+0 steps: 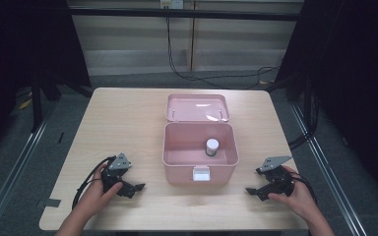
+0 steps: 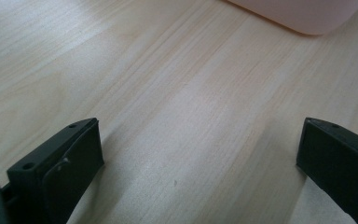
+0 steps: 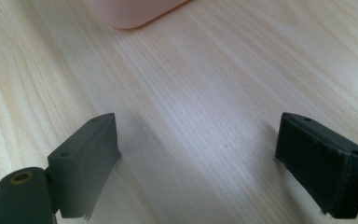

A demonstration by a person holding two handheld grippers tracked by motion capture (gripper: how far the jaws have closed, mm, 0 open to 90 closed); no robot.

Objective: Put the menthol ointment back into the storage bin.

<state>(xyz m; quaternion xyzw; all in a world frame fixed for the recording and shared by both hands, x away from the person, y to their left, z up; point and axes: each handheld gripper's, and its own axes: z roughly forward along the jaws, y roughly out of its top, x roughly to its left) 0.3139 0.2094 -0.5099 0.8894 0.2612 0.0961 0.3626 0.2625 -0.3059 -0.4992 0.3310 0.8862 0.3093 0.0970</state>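
A pink box (image 1: 200,152) stands in the middle of the wooden table (image 1: 128,123) with its lid (image 1: 197,107) swung back and open. Inside it, near the right, stands a small jar with a white cap (image 1: 212,147). My left gripper (image 1: 137,189) rests on the table to the left of the box, open, nothing between its jaws. My right gripper (image 1: 252,191) rests to the right of the box, open and empty too. A corner of the pink box (image 2: 303,14) lies ahead in the left gripper view, and the box corner (image 3: 130,11) likewise in the right gripper view.
The box has a white latch (image 1: 201,173) on its front wall. Bare wood lies between each gripper and the box. The table's front edge runs just below both hands. Black cables (image 1: 192,69) trail on the floor behind the table.
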